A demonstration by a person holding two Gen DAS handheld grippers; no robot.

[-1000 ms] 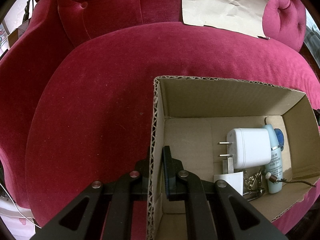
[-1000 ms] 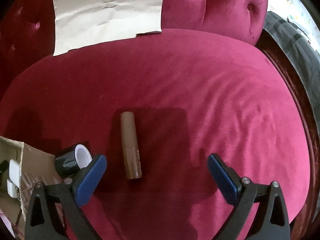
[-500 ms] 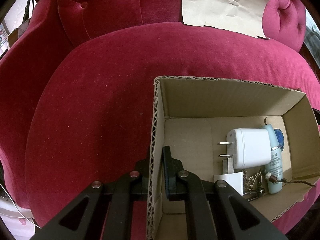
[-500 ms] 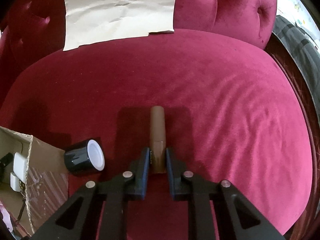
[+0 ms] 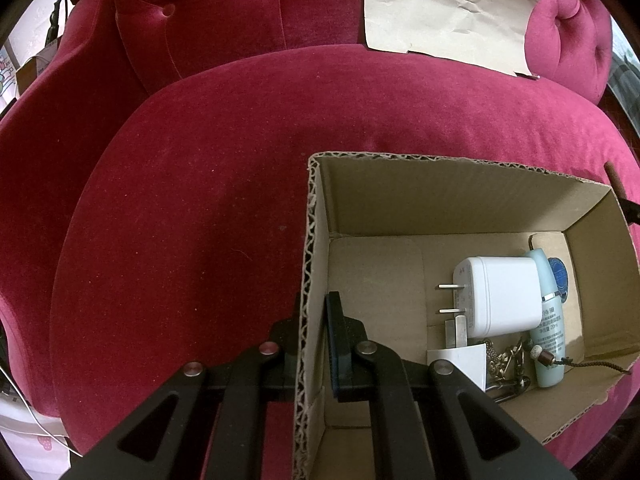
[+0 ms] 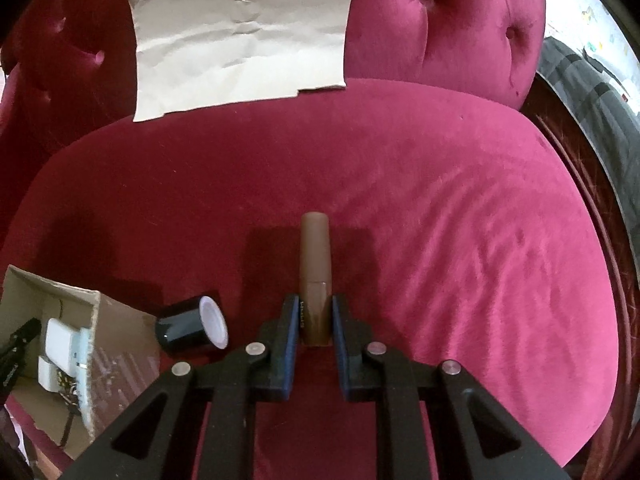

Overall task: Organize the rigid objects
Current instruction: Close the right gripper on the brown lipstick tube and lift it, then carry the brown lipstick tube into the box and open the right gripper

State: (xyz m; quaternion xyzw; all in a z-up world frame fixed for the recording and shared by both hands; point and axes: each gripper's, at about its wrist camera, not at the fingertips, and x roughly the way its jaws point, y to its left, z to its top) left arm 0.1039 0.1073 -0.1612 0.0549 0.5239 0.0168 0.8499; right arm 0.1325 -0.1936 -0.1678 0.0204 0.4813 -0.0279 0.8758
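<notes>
My right gripper [image 6: 314,314] is shut on the near end of a brown tube [image 6: 315,256], which points away over the red velvet seat. A black jar with a white end [image 6: 192,330] lies to its left, beside the cardboard box [image 6: 92,312]. My left gripper [image 5: 314,312] is shut on the box's left wall [image 5: 308,280], one finger inside, one outside. Inside the box lie a white plug adapter [image 5: 500,298], a pale blue bottle [image 5: 548,332], a smaller white charger [image 5: 456,356] and a chain with beads [image 5: 508,364].
A creased sheet of brown paper [image 6: 240,36] leans on the tufted sofa back [image 6: 444,20]. The seat cushion's front edge curves at the right [image 6: 592,320], with a dark wooden frame beyond it.
My right gripper moved over the brown tube and closed from wide open onto its near end. The view has drawn slightly back and up. The left gripper has stayed still on the box wall.
</notes>
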